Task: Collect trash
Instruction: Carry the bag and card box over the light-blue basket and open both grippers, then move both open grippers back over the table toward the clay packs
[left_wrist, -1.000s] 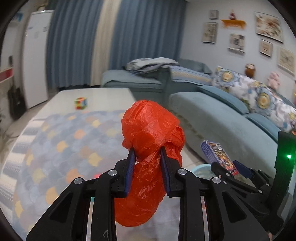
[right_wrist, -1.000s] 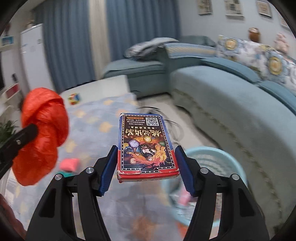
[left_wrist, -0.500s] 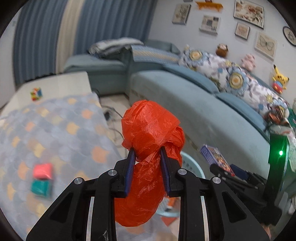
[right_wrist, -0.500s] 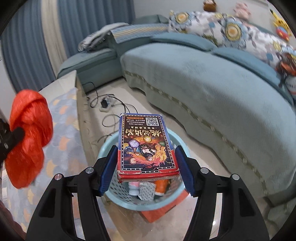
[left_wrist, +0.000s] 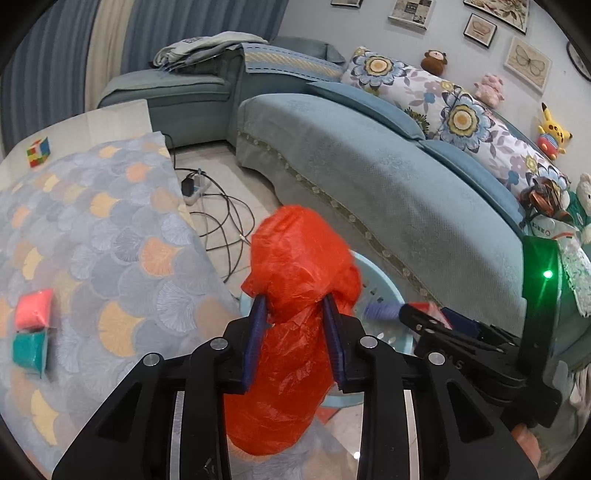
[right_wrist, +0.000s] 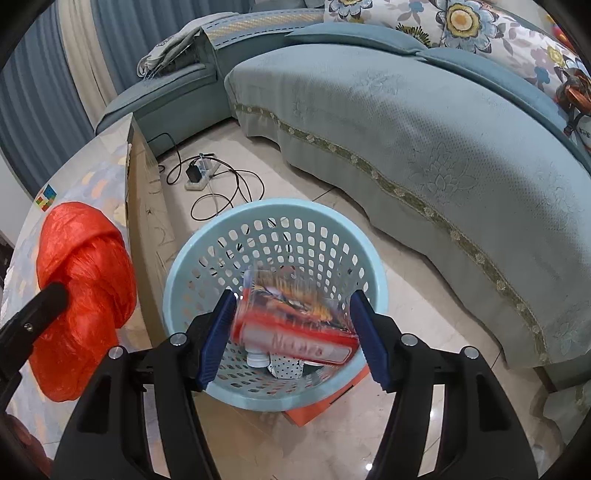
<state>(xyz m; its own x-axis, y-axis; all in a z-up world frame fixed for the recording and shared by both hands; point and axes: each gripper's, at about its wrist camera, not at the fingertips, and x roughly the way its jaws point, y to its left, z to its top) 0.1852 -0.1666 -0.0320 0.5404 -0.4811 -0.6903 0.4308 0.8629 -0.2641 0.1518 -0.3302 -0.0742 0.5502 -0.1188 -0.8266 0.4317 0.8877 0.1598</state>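
My left gripper is shut on a crumpled red plastic bag, held near the table edge beside a light blue perforated basket. The bag also shows in the right wrist view. My right gripper is open right over the basket. A red and blue printed box is blurred and tilted between the spread fingers, falling into the basket. Some trash lies at the basket's bottom.
A table with a scale-patterned cloth holds a pink packet, a teal packet and a colour cube. A teal sofa curves behind. A power strip with cables lies on the floor.
Both grippers swung right and tilted down over the basket. My right gripper opened and the box left its hold, tipping into the basket. My left gripper kept the red bag.
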